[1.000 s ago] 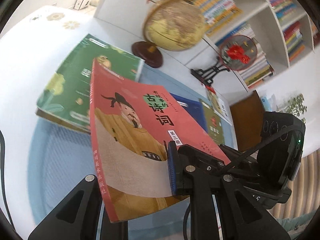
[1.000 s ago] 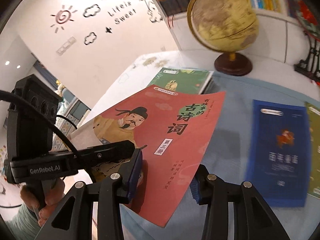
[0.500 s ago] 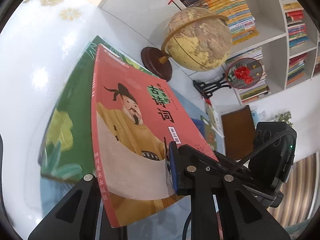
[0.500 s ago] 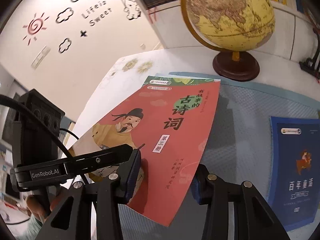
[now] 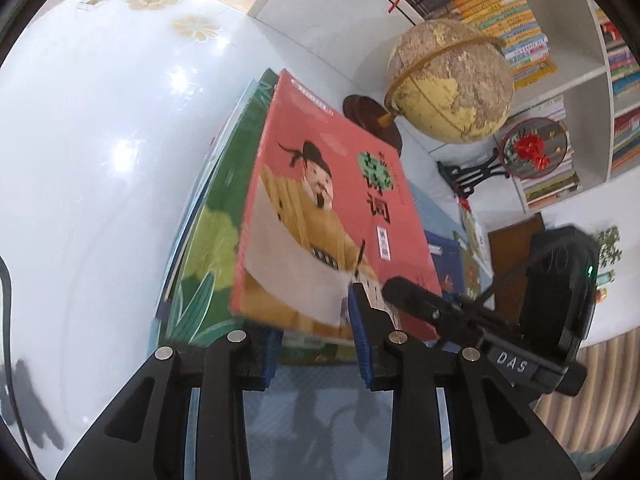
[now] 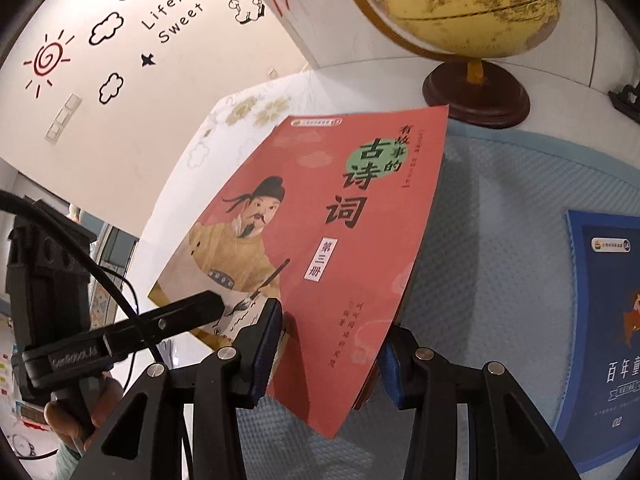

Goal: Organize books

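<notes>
Now the red poetry book lies tilted over the green book on the white table, near the globe. The left gripper has just been opening, its blue pads spread narrowly at the book's near edge without pressing it. The right gripper is clamped on the book's lower corner; a blue book lies apart on the mat.

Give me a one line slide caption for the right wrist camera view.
Right claw holding a red paperback poetry book over a blue mesh mat, beside a yellow desk globe.
</notes>
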The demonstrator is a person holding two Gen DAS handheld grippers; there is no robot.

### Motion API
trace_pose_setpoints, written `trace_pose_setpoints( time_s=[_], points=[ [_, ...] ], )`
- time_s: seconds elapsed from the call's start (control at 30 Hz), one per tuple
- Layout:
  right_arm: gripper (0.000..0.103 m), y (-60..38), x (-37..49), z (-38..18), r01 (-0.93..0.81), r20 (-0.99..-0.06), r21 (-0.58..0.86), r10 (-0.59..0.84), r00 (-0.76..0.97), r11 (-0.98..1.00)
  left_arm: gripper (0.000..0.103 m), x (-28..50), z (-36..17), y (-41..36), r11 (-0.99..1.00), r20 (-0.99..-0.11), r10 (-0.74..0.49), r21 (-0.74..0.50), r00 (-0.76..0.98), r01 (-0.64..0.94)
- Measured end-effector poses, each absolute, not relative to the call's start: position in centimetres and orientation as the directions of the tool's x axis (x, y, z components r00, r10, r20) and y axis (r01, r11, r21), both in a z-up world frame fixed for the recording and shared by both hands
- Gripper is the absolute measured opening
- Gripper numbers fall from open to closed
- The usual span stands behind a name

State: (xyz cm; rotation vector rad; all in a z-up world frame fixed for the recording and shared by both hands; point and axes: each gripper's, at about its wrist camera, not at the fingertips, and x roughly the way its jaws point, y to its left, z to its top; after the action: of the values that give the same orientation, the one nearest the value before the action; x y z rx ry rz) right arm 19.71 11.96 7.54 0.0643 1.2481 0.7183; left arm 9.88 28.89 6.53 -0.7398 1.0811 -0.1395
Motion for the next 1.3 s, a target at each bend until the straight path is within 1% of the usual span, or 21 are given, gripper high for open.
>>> trace_pose_setpoints(
  time_s=[0.1, 0.33, 0.4, 0.5, 0.6, 0.7, 0.77, 0.8, 0.83, 0.97, 1.03, 1.13, 1.23, 1.3],
  points=[
    [0.046, 12.6, 19.0, 7.2, -0.495, -0.848, 0.399, 0.516, 0.121, 0.772, 0.027, 9.1, 6.4, 28.6, 0.759, -0.756, -0.443, -0.602, 0.481, -0.248],
    [0.049, 12.6, 17.9, 6.7, -0.547, -0.862, 0.365, 0.496, 0.108, 0.753, 0.027, 6.6, 5.9, 28.3, 0.757, -0.769, -0.44, -0.595, 0.463, -0.269],
    [0.05, 12.2, 17.5, 6.7, -0.561, -0.871, 0.339, 0.478, 0.116, 0.755, 0.027, 6.0, 6.2, 28.3, 0.765, -0.775, -0.425, -0.584, 0.468, -0.272],
    [0.051, 11.1, 17.2, 6.8, -0.55, -0.875, 0.345, 0.473, 0.105, 0.761, 0.027, 5.7, 7.1, 28.0, 0.767, -0.767, -0.422, -0.586, 0.484, -0.262],
    [0.056, 8.8, 16.3, 7.2, -0.537, -0.88, 0.32, 0.455, 0.137, 0.78, 0.027, 5.9, 8.5, 26.7, 0.792, -0.766, -0.408, -0.567, 0.497, -0.225],
    [0.056, 5.8, 15.6, 7.3, -0.501, -0.888, 0.302, 0.43, 0.16, 0.811, 0.028, 6.8, 9.4, 23.7, 0.811, -0.76, -0.433, -0.564, 0.485, -0.159],
    [0.056, 2.6, 15.3, 7.0, -0.449, -0.897, 0.285, 0.4, 0.186, 0.847, 0.036, 7.5, 9.4, 21.6, 0.805, -0.753, -0.466, -0.579, 0.464, -0.129],
    [0.058, 1.6, 15.5, 6.9, -0.419, -0.906, 0.277, 0.38, 0.184, 0.864, 0.038, 8.3, 9.0, 19.6, 0.798, -0.75, -0.499, -0.593, 0.434, -0.107],
    [0.06, -0.3, 15.7, 6.6, -0.381, -0.912, 0.272, 0.363, 0.192, 0.883, 0.044, 8.9, 8.8, 18.2, 0.796, -0.752, -0.516, -0.598, 0.411, -0.095],
    [0.063, -8.1, 16.8, 6.0, -0.216, -0.913, 0.293, 0.339, 0.227, 0.931, 0.044, 11.2, 7.5, 12.1, 0.79, -0.751, -0.564, -0.611, 0.343, -0.04],
    [0.063, -12.1, 17.8, 6.1, -0.136, -0.91, 0.304, 0.33, 0.253, 0.943, 0.044, 12.4, 7.2, 8.6, 0.822, -0.782, -0.539, -0.57, 0.313, -0.008],
    [0.063, -17.2, 19.3, 6.3, -0.056, -0.904, 0.289, 0.291, 0.312, 0.956, 0.044, 13.8, 6.8, 4.4, 0.881, -0.83, -0.454, -0.472, 0.325, 0.025],
    [0.063, -19.9, 20.7, 5.9, -0.071, -0.905, 0.255, 0.264, 0.333, 0.964, 0.044, 15.1, 5.5, 1.9, 0.906, -0.857, -0.397, -0.423, 0.33, -0.011],
    [0.063, -20.5, 21.3, 5.6, -0.117, -0.906, 0.223, 0.25, 0.342, 0.968, 0.044, 15.5, 4.5, 0.9, 0.914, -0.872, -0.366, -0.402, 0.325, -0.048]
  ],
)
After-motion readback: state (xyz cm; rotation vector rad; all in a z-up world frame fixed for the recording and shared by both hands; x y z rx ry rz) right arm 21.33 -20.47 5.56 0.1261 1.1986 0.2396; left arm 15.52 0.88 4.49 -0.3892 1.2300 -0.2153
